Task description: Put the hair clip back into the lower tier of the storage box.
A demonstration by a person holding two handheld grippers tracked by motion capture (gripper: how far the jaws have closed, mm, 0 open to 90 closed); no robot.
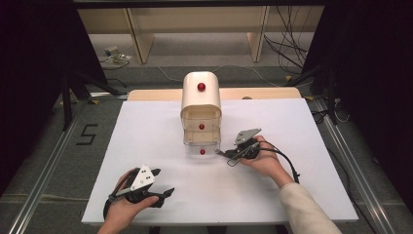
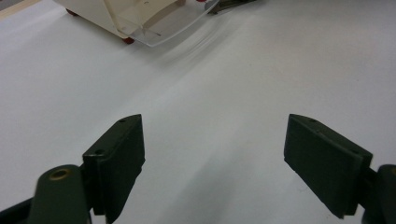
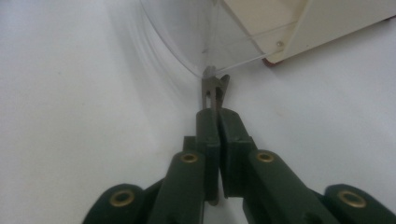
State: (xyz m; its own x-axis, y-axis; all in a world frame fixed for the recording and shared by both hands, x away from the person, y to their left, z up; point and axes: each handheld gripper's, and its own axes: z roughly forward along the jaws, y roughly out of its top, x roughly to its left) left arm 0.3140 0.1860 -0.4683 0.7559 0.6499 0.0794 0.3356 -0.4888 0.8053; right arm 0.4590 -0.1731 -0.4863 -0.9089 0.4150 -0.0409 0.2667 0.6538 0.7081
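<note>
A small cream plastic drawer cabinet with a rounded top and red knobs (image 1: 200,105) stands upright near the middle of the white table (image 1: 146,126), toward its far edge. Its two lower clear plastic drawers (image 1: 201,145) appear pulled out in steps toward the person, the lowest farthest.

The right gripper (image 1: 233,155) sits just beside the lowest drawer's right front corner. In the right gripper view its jaws are clenched on a thin grey metal fork-tipped tool (image 3: 214,88), whose tip (image 1: 220,152) touches or nearly touches the clear curved drawer front (image 3: 187,42); contact cannot be confirmed.

The left gripper (image 1: 163,193) rests near the table's front edge, well apart from the cabinet. Its jaws are spread wide with nothing between them (image 2: 215,163).

Handling judgement: the cabinet looks light and hollow, likely to slide on the smooth table if pushed sideways. The clear drawer walls are thin, stiff and slick; a hard pinch could crack or scuff them. The red knob on the drawer front (image 1: 202,151) seems the intended hold, small and round, so a centred grip is needed. Bracing the cabinet body with the free gripper would limit sliding.
</note>
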